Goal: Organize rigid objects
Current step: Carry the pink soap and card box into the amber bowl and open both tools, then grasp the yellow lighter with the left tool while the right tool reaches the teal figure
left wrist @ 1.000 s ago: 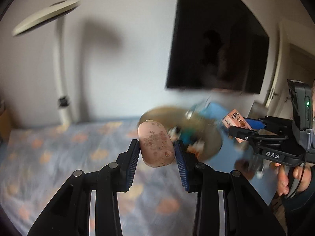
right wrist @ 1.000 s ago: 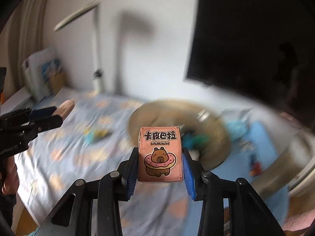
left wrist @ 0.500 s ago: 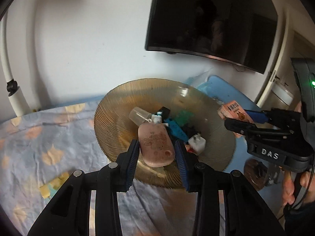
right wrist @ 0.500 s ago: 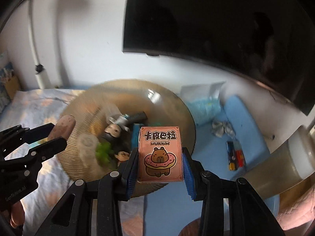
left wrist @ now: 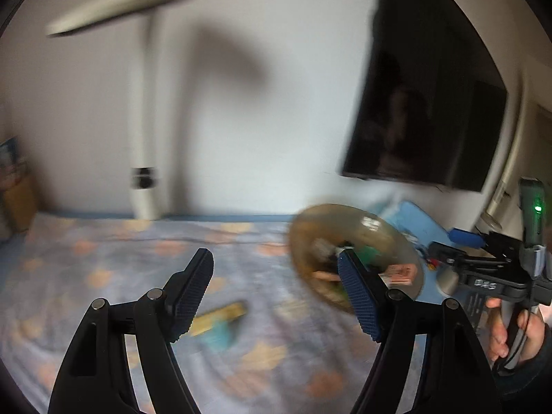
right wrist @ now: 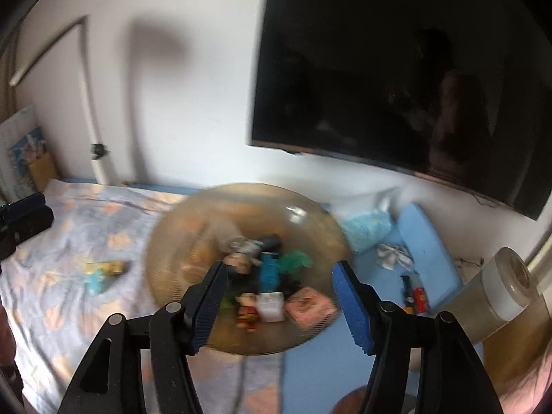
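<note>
A ribbed amber glass plate lies on the flowered cloth and holds several small rigid objects. Among them is the pink capybara card box, lying flat near the plate's front right. My right gripper is open and empty, hovering over the plate's near side. My left gripper is open and empty, left of the plate. The pink box also shows in the left wrist view. A small yellow and teal object lies on the cloth between the left fingers; it also shows in the right wrist view.
A white desk lamp stands at the back wall. A dark monitor hangs behind the plate. A blue mat with crumpled wrappers and small toys lies to the right. A tall tape-topped jar stands at far right.
Both grippers have opened. The pink capybara box and the pink oval object left the jaws; the box now lies in the plate. My left gripper has swung left, away from the plate.
</note>
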Motion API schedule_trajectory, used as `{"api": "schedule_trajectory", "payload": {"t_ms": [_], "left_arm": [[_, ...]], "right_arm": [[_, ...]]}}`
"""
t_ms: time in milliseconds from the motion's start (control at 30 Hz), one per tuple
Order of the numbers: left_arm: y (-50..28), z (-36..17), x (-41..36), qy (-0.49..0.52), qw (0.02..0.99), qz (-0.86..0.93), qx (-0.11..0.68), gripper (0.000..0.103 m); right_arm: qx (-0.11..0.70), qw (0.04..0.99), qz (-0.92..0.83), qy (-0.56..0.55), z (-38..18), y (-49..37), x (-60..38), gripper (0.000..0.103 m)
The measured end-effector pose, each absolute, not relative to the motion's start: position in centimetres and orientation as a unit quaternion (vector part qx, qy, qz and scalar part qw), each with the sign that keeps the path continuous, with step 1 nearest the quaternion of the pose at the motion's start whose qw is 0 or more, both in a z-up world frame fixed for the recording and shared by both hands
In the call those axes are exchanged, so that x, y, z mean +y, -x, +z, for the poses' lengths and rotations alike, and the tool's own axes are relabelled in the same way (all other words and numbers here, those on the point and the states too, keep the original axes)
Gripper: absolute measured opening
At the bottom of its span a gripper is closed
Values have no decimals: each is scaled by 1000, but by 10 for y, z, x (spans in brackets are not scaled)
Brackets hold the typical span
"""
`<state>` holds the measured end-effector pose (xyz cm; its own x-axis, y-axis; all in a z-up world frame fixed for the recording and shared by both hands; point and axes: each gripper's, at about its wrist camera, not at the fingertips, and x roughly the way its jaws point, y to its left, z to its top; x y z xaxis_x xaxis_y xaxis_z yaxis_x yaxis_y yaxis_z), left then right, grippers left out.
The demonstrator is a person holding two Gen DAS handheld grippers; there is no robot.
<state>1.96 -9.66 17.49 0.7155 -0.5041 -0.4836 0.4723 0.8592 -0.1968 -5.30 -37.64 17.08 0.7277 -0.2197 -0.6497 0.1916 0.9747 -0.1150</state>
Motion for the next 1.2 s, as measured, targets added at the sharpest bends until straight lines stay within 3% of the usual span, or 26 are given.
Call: {"api": "schedule_trajectory", "payload": {"t_ms": [133,200,267,600,1200], "left_arm": [[-13,160,-39,56,931,-216,288,74],[-13,141,-19,72,928,-202,304,74],[-12,118,-2,80,924,-186,324,74],[-19,28,12,69,905,-160,389,74],[-13,31,8,49,910,-159,380,74]], "right_arm": [[341,939,-44,-16,179,61,-342,65],[339,940,-16,-31,171,65,-322,77],[348,937,9,-39,150,66,-297,81],[444,894,66,-17,27,60,-218,81],[461,885,64,-35,17,52,-228,82]]}}
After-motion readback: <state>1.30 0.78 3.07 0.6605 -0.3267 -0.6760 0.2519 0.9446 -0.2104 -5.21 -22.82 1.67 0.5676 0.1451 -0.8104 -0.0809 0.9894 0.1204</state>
